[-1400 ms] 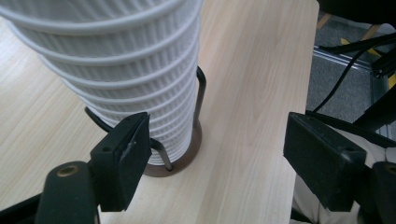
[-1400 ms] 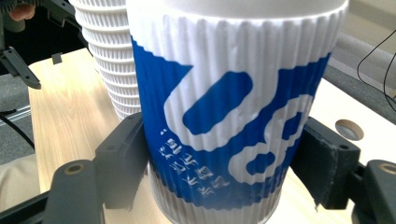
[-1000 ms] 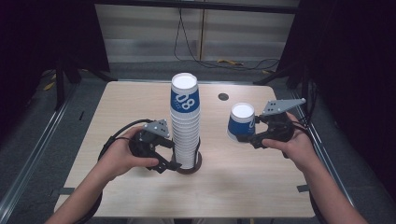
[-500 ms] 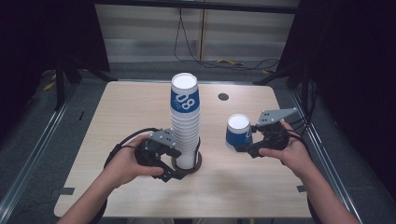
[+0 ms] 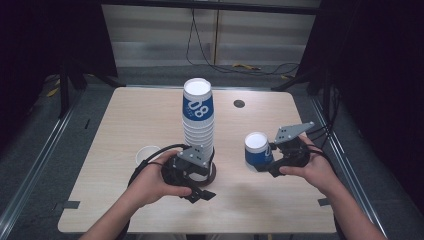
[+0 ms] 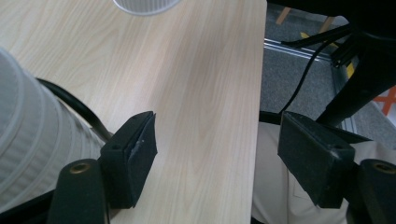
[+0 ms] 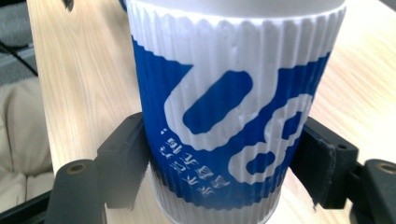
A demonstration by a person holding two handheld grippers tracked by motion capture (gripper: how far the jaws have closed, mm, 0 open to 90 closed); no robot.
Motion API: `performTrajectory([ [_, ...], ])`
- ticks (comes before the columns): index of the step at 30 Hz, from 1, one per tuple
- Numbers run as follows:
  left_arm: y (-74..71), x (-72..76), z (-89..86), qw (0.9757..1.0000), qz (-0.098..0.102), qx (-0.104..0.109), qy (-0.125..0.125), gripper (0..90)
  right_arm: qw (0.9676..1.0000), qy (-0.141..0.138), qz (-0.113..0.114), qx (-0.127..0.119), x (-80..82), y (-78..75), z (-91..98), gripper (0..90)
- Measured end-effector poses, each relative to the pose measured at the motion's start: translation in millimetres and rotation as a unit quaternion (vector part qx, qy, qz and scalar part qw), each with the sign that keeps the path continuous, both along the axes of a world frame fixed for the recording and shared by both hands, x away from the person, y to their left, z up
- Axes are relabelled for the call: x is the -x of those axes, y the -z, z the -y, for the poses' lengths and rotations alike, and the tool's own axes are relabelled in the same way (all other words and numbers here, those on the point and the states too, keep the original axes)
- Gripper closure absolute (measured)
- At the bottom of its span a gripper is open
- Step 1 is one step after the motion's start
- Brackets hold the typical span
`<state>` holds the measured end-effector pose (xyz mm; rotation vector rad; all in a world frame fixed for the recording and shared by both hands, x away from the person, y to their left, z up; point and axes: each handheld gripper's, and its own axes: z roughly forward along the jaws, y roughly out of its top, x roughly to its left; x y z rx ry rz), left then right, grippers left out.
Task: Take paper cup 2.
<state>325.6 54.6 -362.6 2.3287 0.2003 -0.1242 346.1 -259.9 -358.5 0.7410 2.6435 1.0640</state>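
Right gripper (image 5: 263,163), jaws clamped on the upright blue cup (image 5: 256,151), stands well right of the cup stack (image 5: 198,122), beside whose base the left gripper (image 5: 199,187) gapes empty.

From my remote station, I see a pale wood-grain worktop (image 5: 150,115) with rounded corners and a small dark round grommet (image 5: 239,103) near its far edge. Grey carpeted floor (image 5: 65,130) surrounds it, with metal rails (image 5: 35,170) running along both sides. Behind stands a light panelled wall (image 5: 165,45), down which black cables (image 5: 200,40) hang to the floor beside a scrap of yellow (image 5: 245,66). Black drapes (image 5: 30,55) close in left and right. Even overhead light falls on the wood.
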Motion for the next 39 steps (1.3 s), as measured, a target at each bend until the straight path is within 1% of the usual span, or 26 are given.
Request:
performTrajectory([
  [1,0.0,0.0,0.0,1.0,0.0,0.0,0.0,28.1,1.0,0.0,0.0,0.0,0.0,0.0,0.0,25.6],
  [2,0.7,0.1,2.4,1.0,0.001,0.004,-0.002,27.9,0.9999,-0.005,-0.003,0.011,1.0,1.3,0.1,25.5],
  [4,1.9,0.6,7.2,1.0,0.006,-0.001,-0.001,27.8,0.9998,-0.008,-0.004,0.016,1.5,2.3,0.7,25.5],
  [6,5.5,1.4,15.7,1.0,0.005,-0.002,0.0,27.7,0.9997,-0.011,-0.005,0.02,1.7,3.7,1.3,25.5],
  [7,5.5,1.4,15.7,1.0,0.005,-0.002,0.0,27.7,0.9997,-0.011,-0.005,0.02,1.7,3.7,1.3,25.5],
  [8,8.1,1.4,21.4,1.0,0.003,0.0,-0.001,27.6,0.9996,-0.015,-0.007,0.024,2.5,5.4,1.5,25.5],
  [9,8.1,1.4,21.4,1.0,0.003,0.0,-0.001,27.5,0.9996,-0.015,-0.007,0.024,2.5,5.4,1.5,25.5],
  [11,9.7,1.1,26.5,0.9999,0.006,-0.008,0.002,27.5,0.9993,-0.021,-0.007,0.03,3.2,8.0,1.6,25.5],
  [12,11.0,1.4,28.6,1.0,0.006,-0.004,-0.001,27.6,0.999,-0.023,-0.011,0.037,4.0,9.1,1.6,25.5],
  [14,13.5,0.7,34.1,1.0,0.004,-0.002,-0.001,27.4,0.9977,-0.032,-0.013,0.059,5.4,11.4,1.1,25.5],
  [15,14.1,0.1,36.1,1.0,0.006,-0.006,-0.001,27.4,0.9977,-0.032,-0.013,0.059,5.4,11.4,1.1,25.5],
  [16,15.2,0.1,40.1,0.9999,0.007,-0.007,-0.004,27.3,0.997,-0.04,-0.016,0.064,6.1,11.9,0.3,25.5],
  [19,15.2,0.0,43.2,0.9999,0.008,-0.007,-0.001,26.8,0.9965,-0.043,-0.016,0.07,6.9,11.2,-0.1,25.5],
  [20,14.8,0.8,46.5,1.0,0.008,-0.003,-0.001,26.8,0.9959,-0.047,-0.016,0.075,7.1,10.9,-0.4,25.5],
  [21,14.8,0.8,46.5,1.0,0.008,-0.003,-0.001,26.8,0.9959,-0.047,-0.016,0.075,7.1,10.9,-0.4,25.5],
  [22,15.0,0.8,48.8,1.0,0.007,0.0,-0.006,26.7,0.9956,-0.049,-0.019,0.077,7.5,12.0,-1.0,25.5],
  [25,15.3,0.2,50.5,0.9999,0.009,-0.002,-0.011,26.2,0.9953,-0.051,-0.021,0.08,8.2,13.4,-2.2,25.5],
  [27,15.9,-1.0,52.3,0.9998,0.013,-0.004,-0.015,26.0,0.9941,-0.061,-0.023,0.087,8.8,16.6,-3.9,25.5],
  [29,16.2,-1.7,53.7,0.9998,0.011,-0.004,-0.018,25.9,0.9937,-0.061,-0.023,0.091,9.0,17.4,-4.1,25.5],
  [30,16.5,-2.2,54.3,0.9997,0.011,-0.005,-0.02,25.8,0.993,-0.062,-0.03,0.096,9.8,18.9,-4.0,25.5],
  [31,16.8,-2.3,55.3,0.9996,0.012,-0.004,-0.024,25.8,0.993,-0.062,-0.03,0.096,9.8,18.9,-4.0,25.5],
  [32,16.8,-3.1,55.7,0.9995,0.017,-0.008,-0.025,25.6,0.9923,-0.065,-0.029,0.101,9.7,19.6,-3.4,25.5],
  [33,16.8,-3.7,56.2,0.9994,0.021,-0.012,-0.027,25.6,0.9923,-0.065,-0.029,0.101,9.7,19.6,-3.4,25.5],
  [35,17.3,-4.6,57.5,0.9993,0.021,-0.012,-0.029,24.8,0.9924,-0.067,-0.03,0.098,9.9,20.2,-3.2,25.5],
  [39,17.7,-6.9,60.3,0.9992,0.02,-0.012,-0.032,24.0,0.9912,-0.07,-0.031,0.108,9.9,20.7,-3.5,25.5],
])
